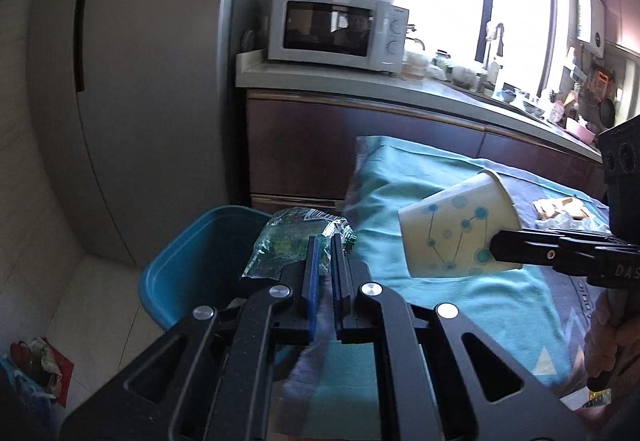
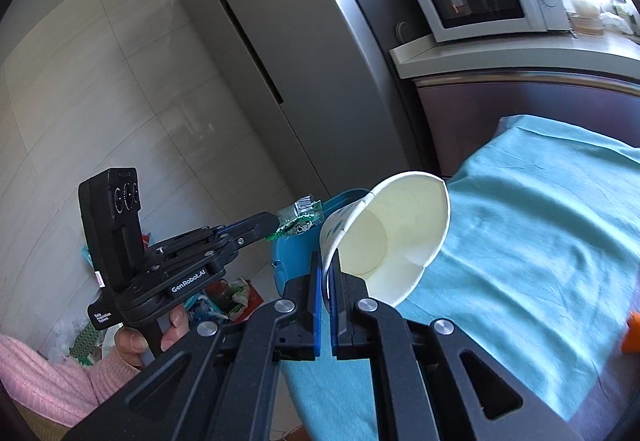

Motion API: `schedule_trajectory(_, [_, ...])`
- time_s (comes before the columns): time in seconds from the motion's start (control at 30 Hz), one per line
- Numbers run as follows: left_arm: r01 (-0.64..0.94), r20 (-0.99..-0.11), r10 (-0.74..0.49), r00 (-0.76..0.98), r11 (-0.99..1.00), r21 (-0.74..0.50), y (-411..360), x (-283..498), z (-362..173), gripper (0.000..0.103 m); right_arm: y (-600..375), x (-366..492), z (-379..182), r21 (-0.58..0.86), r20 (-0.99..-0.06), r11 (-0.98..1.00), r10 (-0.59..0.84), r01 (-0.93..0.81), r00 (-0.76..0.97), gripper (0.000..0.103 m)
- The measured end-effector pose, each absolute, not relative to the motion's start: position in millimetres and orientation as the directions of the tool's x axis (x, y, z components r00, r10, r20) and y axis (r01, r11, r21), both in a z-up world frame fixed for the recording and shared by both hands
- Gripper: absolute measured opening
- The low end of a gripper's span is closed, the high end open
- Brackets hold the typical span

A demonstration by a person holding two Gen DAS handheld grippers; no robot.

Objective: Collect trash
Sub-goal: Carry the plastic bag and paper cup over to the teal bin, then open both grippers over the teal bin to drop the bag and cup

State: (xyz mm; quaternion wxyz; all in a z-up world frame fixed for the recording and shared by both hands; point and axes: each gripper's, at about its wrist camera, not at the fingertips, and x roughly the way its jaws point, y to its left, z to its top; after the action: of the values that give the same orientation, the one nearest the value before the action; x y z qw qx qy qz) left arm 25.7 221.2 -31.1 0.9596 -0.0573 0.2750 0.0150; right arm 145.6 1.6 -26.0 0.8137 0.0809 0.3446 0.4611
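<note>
My left gripper (image 1: 325, 245) is shut on a crumpled green plastic wrapper (image 1: 288, 245), held in the air just right of a blue bin (image 1: 192, 265). In the right wrist view the wrapper (image 2: 302, 219) hangs over the bin (image 2: 292, 261) from the left gripper (image 2: 272, 223). My right gripper (image 2: 330, 261) is shut on the rim of a white paper cup (image 2: 384, 229) with blue dots, tilted with its mouth toward the camera. In the left wrist view the cup (image 1: 456, 229) is held above the teal cloth by the right gripper (image 1: 496, 251).
A table under a teal cloth (image 1: 460, 301) carries scraps (image 1: 560, 209) at its far right. Behind stand a dark cabinet with a microwave (image 1: 336, 29) and a grey fridge (image 2: 288, 61). Bags of rubbish (image 2: 224, 297) lie on the tiled floor.
</note>
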Motion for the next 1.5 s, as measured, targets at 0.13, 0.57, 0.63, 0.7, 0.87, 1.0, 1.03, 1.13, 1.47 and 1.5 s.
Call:
schedule_trajectory(0.13, [-0.110,-0.556,0.032,0.831,0.988,-0.108,238,30,-41,0.006,24,157,-27,0.461,-0.500,0.541,0.813,-0.704,0.297,0.002])
schedule_trajectory(0.57, [-0.186,-0.625,0.082,0.776,0.977,-0.103,273,61,-81,0.006,87,183,-47,0.458,-0.592,0.539,0.778,-0.708,0.210,0.002])
schedule_trajectory(0.63, [-0.197,-0.637,0.084,0.766,0.974,-0.108,277,66,-88,0.006,95,188,-51,0.458,-0.606,0.544,0.770,-0.703,0.201,0.002])
schedule_trajectory(0.7, [-0.209,-0.648,0.087,0.756,0.971,-0.113,279,70,-94,0.006,102,192,-55,0.457,-0.619,0.549,0.761,-0.700,0.193,0.003])
schedule_trajectory(0.87, [-0.239,-0.676,0.089,0.732,0.962,-0.133,287,79,-109,0.007,117,200,-64,0.452,-0.648,0.569,0.739,-0.687,0.186,0.007])
schedule_trajectory(1.0, [-0.265,-0.689,0.095,0.718,0.953,-0.145,291,83,-119,0.016,122,203,-69,0.454,-0.658,0.585,0.729,-0.672,0.190,0.014])
schedule_trajectory(1.03, [-0.271,-0.691,0.098,0.716,0.952,-0.145,293,84,-121,0.016,121,203,-69,0.455,-0.657,0.588,0.729,-0.669,0.193,0.017])
schedule_trajectory(1.13, [-0.275,-0.690,0.099,0.717,0.950,-0.150,293,85,-123,0.019,117,202,-69,0.453,-0.656,0.593,0.727,-0.665,0.202,0.020])
schedule_trajectory(1.47, [-0.227,-0.630,0.082,0.773,0.962,-0.153,274,67,-97,0.038,88,197,-58,0.450,-0.628,0.593,0.742,-0.668,0.235,0.023])
schedule_trajectory(1.5, [-0.214,-0.618,0.077,0.782,0.965,-0.151,269,65,-92,0.041,81,192,-54,0.444,-0.620,0.593,0.745,-0.672,0.246,0.024])
